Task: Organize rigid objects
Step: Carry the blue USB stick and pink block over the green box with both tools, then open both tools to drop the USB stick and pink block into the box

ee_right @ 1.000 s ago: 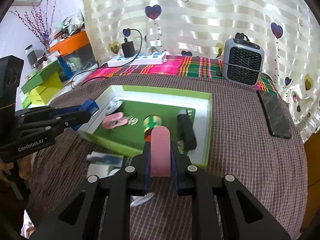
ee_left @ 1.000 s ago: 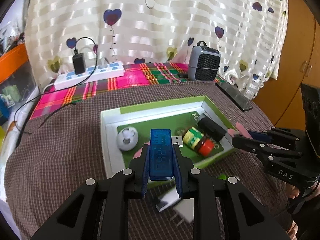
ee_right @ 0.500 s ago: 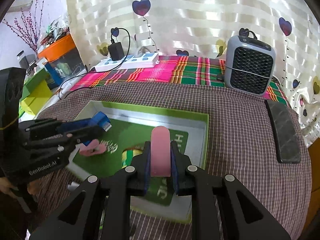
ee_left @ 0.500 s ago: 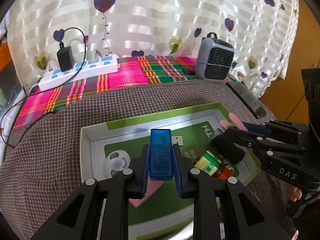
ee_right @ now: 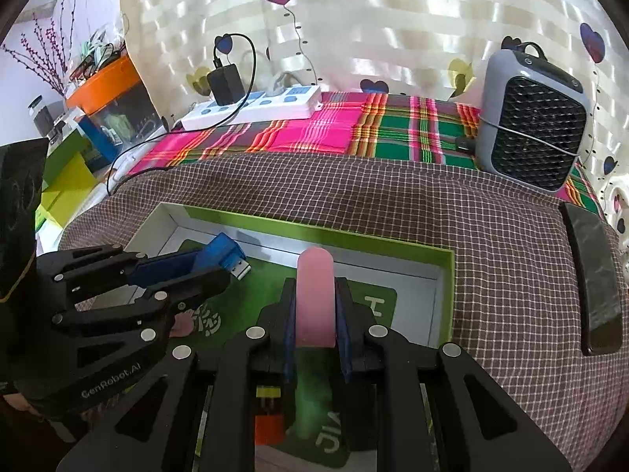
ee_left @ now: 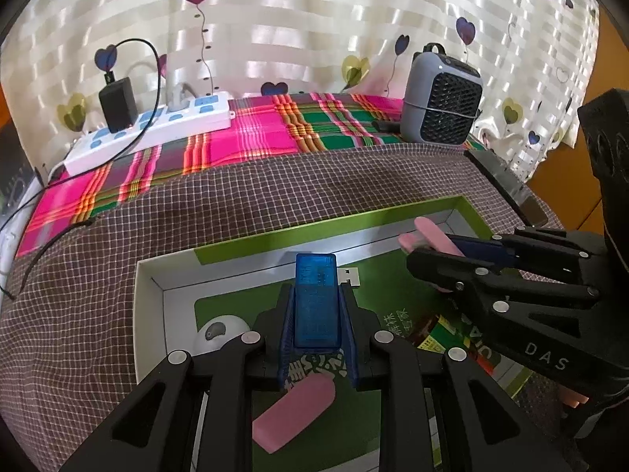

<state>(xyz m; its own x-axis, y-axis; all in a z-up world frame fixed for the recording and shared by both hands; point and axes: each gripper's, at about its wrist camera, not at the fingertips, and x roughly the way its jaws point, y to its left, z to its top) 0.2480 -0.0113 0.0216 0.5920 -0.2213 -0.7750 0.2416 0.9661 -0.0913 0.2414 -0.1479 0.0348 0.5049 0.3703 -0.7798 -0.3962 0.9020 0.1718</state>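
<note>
My left gripper (ee_left: pixel 316 310) is shut on a translucent blue USB tester (ee_left: pixel 316 303) with a metal plug, held above the green-rimmed box (ee_left: pixel 251 242). It also shows in the right wrist view (ee_right: pixel 220 259). My right gripper (ee_right: pixel 314 306) is shut on a flat pink stick (ee_right: pixel 315 299), also over the box (ee_right: pixel 354 236); the stick shows in the left wrist view (ee_left: pixel 432 232). Inside the box lie a white round object (ee_left: pixel 220 332), a pink flat piece (ee_left: pixel 295 413) and a green-yellow-red item (ee_right: pixel 267 413).
A white power strip (ee_left: pixel 157 129) with a black adapter and cables lies at the back left. A grey mini heater (ee_right: pixel 530 118) stands at the back right. A black phone (ee_right: pixel 593 279) lies at the right. Boxes and clutter stand off the left edge (ee_right: pixel 78 126).
Both grippers have moved forward and come over the box with their objects still held. The box interior now fills the lower part of both views.
</note>
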